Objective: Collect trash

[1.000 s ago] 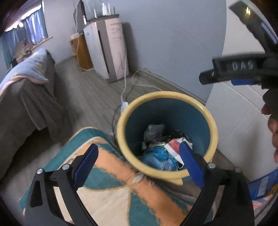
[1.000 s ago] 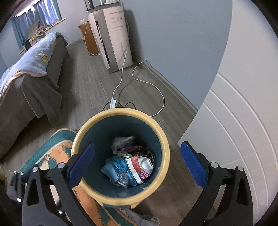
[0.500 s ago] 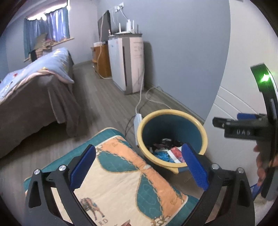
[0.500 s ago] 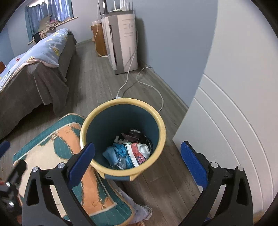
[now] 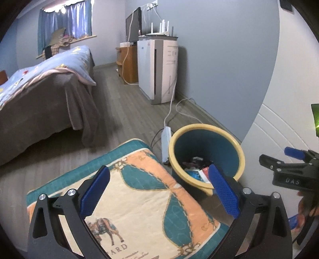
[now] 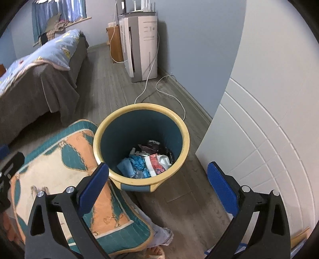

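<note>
- Grey wood-plank floor (image 6: 111, 95) under me, blue-grey wall (image 5: 219, 59) ahead, white panelled door (image 6: 269, 119) on my right.
- Over to the left, a bed (image 5: 39, 95) with a brown cover and a pale blue quilt; a curtained window (image 5: 65, 18) behind it.
- Against the wall stands a white appliance (image 5: 157, 69); its white cable (image 6: 147, 81) trails across the floor toward a power strip (image 5: 166, 143) just beside the bin.
- A teal-and-orange patterned cushion (image 5: 139, 199) sits right below my left gripper (image 5: 159, 193), touching the bin's side.
- The trash bin (image 6: 187, 139) stands on the floor between cushion and door: yellow rim, teal inside.
- Trash (image 6: 147, 161) lies at the bottom of it: blue crumpled plastic, a red-and-white wrapper, something dark.
- My left fingers are spread wide, nothing between them.
- My right gripper (image 6: 158, 187) hangs above the bin's near edge, fingers wide apart too, empty.
</note>
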